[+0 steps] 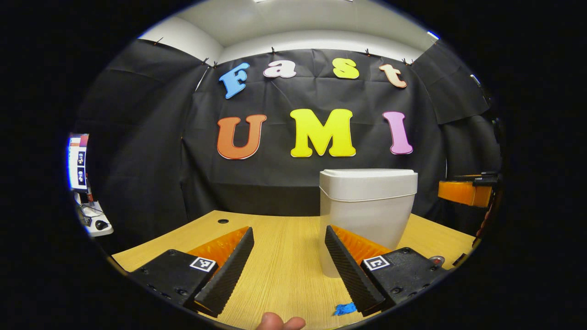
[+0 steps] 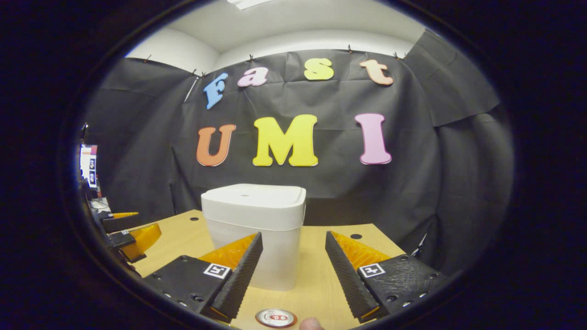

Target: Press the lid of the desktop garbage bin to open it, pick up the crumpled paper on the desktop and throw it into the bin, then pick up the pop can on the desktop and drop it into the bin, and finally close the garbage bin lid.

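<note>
Behind the wide-open right gripper (image 2: 293, 270), the garbage bin (image 2: 254, 229) sits closed; its lid (image 2: 254, 195) wants a firm, centred downward press.

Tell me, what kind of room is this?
Probably a small recording booth, not a home: black cloth hangs as walls, a wooden desk holds a white bin with its lid shut, and both grippers are open, holding nothing.

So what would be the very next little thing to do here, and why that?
Probably bring the right claw up and over the bin to press its lid. The lid sits shut, so nothing can go in yet. Both claws are open and empty, and the pop can stands on the table just below the right claw, for later.
</note>
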Demonstrator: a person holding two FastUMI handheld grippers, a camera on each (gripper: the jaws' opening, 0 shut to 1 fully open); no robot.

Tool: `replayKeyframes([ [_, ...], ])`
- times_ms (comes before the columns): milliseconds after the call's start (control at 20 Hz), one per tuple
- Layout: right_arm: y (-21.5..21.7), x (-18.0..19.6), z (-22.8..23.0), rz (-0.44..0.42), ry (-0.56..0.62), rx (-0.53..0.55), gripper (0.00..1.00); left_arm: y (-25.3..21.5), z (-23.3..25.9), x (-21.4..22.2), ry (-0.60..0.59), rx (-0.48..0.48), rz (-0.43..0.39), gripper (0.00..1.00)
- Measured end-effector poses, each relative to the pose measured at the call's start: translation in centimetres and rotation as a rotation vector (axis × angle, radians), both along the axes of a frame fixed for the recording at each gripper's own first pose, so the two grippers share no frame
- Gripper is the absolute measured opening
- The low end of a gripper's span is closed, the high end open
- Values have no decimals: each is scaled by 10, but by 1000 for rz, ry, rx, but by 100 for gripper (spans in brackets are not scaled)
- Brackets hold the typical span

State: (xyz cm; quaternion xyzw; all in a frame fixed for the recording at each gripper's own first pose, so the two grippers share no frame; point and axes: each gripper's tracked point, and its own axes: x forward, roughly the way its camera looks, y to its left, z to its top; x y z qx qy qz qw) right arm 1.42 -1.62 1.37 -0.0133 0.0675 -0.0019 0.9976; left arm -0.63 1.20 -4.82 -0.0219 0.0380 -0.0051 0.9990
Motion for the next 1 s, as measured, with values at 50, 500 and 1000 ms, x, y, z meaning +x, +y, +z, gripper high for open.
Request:
replayKeyframes([
  [50,6,5,5,21,4,7,86,2,1,-2,-1,7,4,100],
  [500,20,54,51,70,38,5,70,4,3,-7,-7,13,-9,100],
  [1000,38,103,37,130,149,5,0,10,2,-10,-6,28,4,100],
])
